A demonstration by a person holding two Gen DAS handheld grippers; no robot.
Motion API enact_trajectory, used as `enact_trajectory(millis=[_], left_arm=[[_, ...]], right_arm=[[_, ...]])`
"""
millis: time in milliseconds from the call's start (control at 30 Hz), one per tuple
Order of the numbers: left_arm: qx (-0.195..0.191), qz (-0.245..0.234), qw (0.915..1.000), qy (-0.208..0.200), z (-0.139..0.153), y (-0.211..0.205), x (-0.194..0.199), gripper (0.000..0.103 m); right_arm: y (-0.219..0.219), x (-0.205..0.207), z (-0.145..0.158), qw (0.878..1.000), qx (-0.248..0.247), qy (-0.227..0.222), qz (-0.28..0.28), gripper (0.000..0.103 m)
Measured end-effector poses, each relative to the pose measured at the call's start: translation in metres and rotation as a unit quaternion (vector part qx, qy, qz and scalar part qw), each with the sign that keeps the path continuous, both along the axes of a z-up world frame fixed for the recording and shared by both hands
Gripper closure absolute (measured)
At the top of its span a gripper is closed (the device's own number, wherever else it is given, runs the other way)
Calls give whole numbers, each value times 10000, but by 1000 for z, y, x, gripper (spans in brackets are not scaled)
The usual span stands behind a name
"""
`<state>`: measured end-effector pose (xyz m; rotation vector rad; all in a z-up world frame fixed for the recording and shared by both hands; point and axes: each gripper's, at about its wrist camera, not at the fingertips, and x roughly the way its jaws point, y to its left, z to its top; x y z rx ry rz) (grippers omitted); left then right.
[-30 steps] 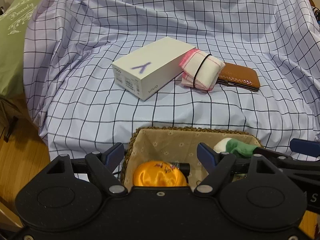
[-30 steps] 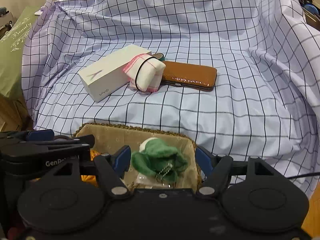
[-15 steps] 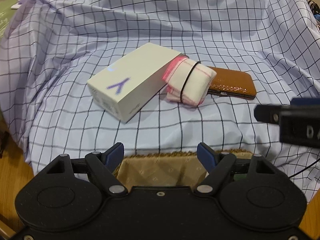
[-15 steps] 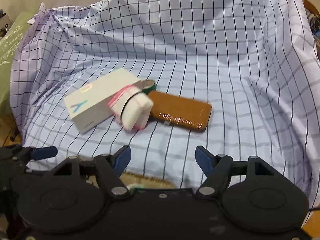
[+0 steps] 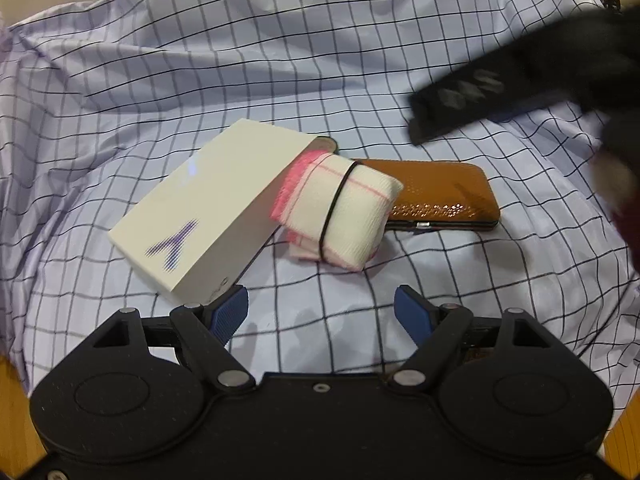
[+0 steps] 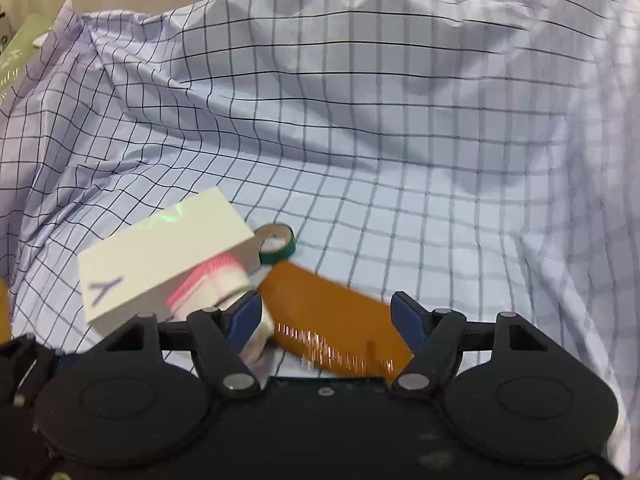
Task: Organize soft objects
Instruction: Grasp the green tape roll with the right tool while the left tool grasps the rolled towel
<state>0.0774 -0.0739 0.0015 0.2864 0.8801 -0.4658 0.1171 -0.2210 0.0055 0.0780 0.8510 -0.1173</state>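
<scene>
cloth in pale lilac with a black grid (image 5: pixel 280 60) covers the whole work surface and rises in soft folds at the back; a strip of wooden floor (image 5: pixel 16 412) shows at the lower left of the left wrist view, and a green cushion edge (image 6: pixel 16 52) at the far left of the right wrist view.

on the cloth lies a folded white towel with pink stripes (image 5: pixel 344 212), bound across its middle by a black elastic band (image 5: pixel 334 212). its long axis runs from the upper left, where the pink end leans against a white phone box (image 5: pixel 200 208), down to the right. its far right side touches a brown leather case (image 5: pixel 440 196) that lies flat, lengthwise left to right. a green tape roll (image 6: pixel 278 242) sits just behind the box corner.

the left gripper (image 5: pixel 322 314) hangs above the cloth with its blue pads spread wide and nothing between them; the towel lies just ahead of it, slightly left of centre. the right gripper (image 6: pixel 324 316) is also spread wide and empty, with the brown case between and below its fingers and the towel (image 6: pixel 224 292) at its left finger; whether they touch is blurred. in the left wrist view the right gripper (image 5: pixel 520 88) appears as a dark blur at upper right.
</scene>
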Motion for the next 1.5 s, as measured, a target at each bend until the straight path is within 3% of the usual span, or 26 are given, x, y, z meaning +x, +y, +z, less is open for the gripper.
enact_trajectory(millis=[167, 300, 600, 867, 1000, 1167, 1367, 1500], left_arm=[[-65, -99, 9999, 103, -5, -5, 9, 27], [-135, -141, 9996, 191, -9, -6, 16, 27], [-256, -148, 9992, 251, -12, -6, 24, 27], [-332, -120, 9989, 299, -13, -3, 24, 27], [-370, -144, 9987, 310, -12, -3, 23, 27], [-392, -168, 9986, 321, -12, -4, 22, 27], [-405, -140, 9986, 309, -11, -3, 23, 27], [-421, -115, 9986, 302, -10, -1, 23, 27]], right_arm=[[-8, 58, -17, 9990, -242, 282, 255, 32], [-18, 105, -35, 9984, -31, 550, 112, 32], [-2, 166, -71, 9943, -9, 1036, 236, 32], [-19, 177, -89, 9918, -182, 1258, -100, 33], [-37, 178, -90, 9896, -495, 1248, -515, 33], [-62, 178, -85, 9851, -370, 1214, -1158, 33], [-54, 176, -75, 9901, 212, 955, -1010, 32], [-30, 178, -85, 9912, 0, 1080, -760, 32]])
